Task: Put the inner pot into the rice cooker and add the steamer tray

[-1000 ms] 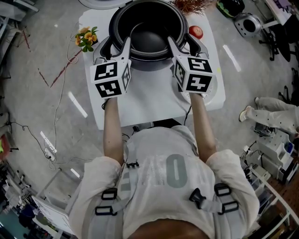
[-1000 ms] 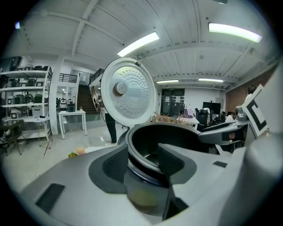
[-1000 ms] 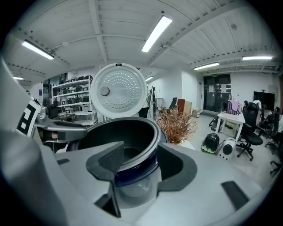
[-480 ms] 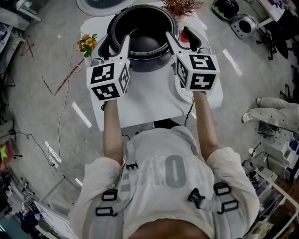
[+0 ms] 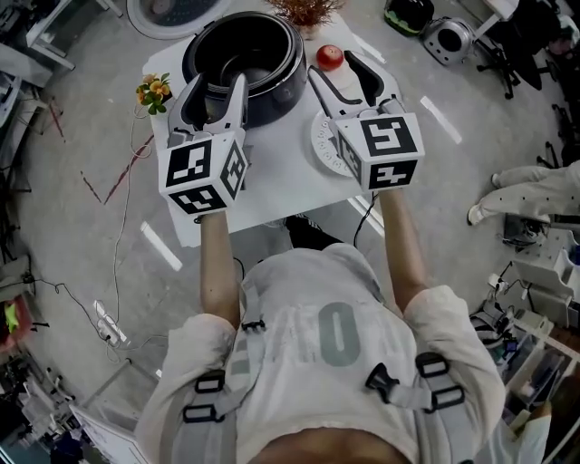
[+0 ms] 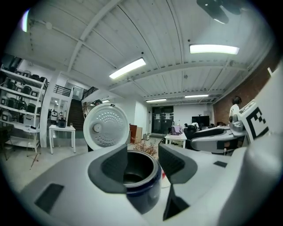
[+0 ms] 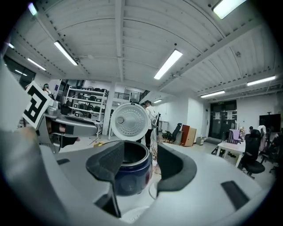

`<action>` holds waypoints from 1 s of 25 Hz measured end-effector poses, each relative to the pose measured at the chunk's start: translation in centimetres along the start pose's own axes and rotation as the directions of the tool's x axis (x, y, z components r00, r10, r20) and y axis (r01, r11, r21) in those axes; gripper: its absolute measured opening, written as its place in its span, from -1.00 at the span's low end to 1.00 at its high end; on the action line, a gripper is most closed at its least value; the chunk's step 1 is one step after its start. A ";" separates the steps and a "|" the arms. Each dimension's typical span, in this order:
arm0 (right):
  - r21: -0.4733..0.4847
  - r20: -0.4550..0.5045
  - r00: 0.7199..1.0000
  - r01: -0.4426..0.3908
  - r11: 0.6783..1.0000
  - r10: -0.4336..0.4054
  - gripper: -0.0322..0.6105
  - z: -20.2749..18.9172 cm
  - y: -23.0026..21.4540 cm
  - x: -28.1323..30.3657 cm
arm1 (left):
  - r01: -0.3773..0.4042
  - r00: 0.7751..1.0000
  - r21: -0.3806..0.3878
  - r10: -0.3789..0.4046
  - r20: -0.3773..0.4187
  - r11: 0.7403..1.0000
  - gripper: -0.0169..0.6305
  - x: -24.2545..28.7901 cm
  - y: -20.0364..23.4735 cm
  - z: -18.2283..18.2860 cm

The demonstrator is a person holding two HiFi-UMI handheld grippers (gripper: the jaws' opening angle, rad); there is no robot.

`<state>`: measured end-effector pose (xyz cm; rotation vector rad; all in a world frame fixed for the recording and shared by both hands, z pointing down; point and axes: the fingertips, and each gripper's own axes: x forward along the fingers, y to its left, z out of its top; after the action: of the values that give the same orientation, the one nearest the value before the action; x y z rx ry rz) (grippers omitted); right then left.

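Grey concrete floor (image 5: 82,118) takes up most of the head view. There's plenty of free room on my left apart from a thin cable (image 5: 116,195) snaking across it. The right is tighter, with someone's leg (image 5: 526,204) stretched out near some chairs.

The white counter (image 5: 272,177) is next. Its near half is bare, so there's space to work right up to the front edge.

The dark blue rice cooker (image 7: 130,181) sits on the far left part of the counter, close to the back edge, with its round white lid (image 6: 106,128) standing open behind it. The inner pot (image 6: 137,170) is already down inside the cooker, metal rim showing.

My left gripper (image 6: 142,162) and right gripper (image 7: 139,155) are both held above the counter, short of the cooker. The fingers (image 6: 112,170) are spread apart with nothing in them; I just see the cooker through each gap.

The white steamer tray (image 5: 322,149) lies flat on the counter right of the cooker, partly under my right gripper.

Small stuff: dried plant (image 5: 304,11) at the back edge, yellow flowers (image 5: 154,89) at the left edge, red apple (image 5: 329,56) just right of the cooker.
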<state>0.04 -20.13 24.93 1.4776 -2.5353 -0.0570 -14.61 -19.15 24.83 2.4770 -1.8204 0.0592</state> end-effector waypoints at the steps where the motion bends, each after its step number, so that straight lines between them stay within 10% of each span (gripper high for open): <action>1: -0.007 0.005 1.000 0.004 1.000 -0.004 -0.15 0.0 0.0 -1.2 | 0.013 1.000 -0.004 -0.013 0.001 1.000 -0.31 -0.5 -1.0 0.0; 15: -0.078 -0.030 0.998 0.045 0.996 -0.048 -0.15 -4.2 -3.4 -9.3 | 0.115 0.990 -0.009 -0.115 -0.085 0.993 -0.27 -2.8 -12.4 -4.5; 25: -0.066 -0.137 0.990 0.025 0.998 -0.033 -0.14 -10.8 -8.6 -7.9 | 0.015 0.975 -0.010 -0.017 -0.221 1.000 -0.27 2.1 -14.9 -13.0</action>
<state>13.33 -16.78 33.10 1.4419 -2.3804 -0.0381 0.36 -15.69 37.47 2.3686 -1.7062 0.3126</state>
